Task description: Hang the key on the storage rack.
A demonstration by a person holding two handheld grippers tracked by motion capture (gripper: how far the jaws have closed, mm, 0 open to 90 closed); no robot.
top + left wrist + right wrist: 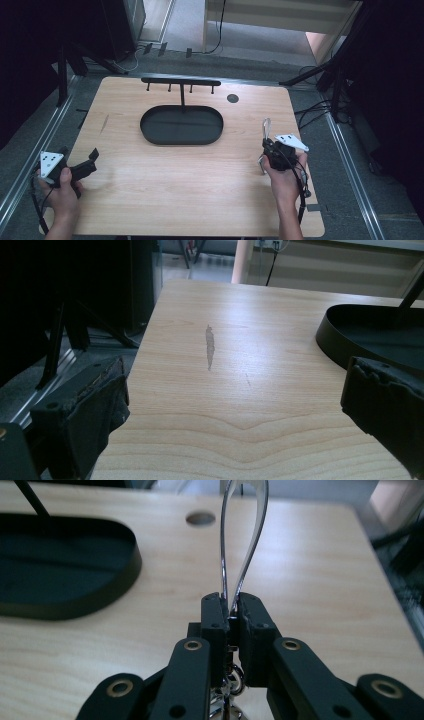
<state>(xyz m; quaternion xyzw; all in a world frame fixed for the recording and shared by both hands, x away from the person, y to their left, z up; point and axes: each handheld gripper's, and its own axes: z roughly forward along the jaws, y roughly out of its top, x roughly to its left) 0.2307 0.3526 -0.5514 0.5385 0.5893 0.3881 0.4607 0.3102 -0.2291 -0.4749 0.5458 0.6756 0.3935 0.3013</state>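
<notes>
Right claw (231, 615) pinching a silver metal loop (242, 540) upright, left claw (89, 161) gaping wide and empty at the wooden surface (190, 190) edge, black oval tray (181, 125) lying between.

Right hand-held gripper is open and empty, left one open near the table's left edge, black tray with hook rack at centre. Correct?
Not quite. The right hand-held gripper is shut on a silver metal loop, as the right gripper view shows. The rest holds: left hand-held gripper open near the table's left edge, black tray with hook rack at centre.
</notes>
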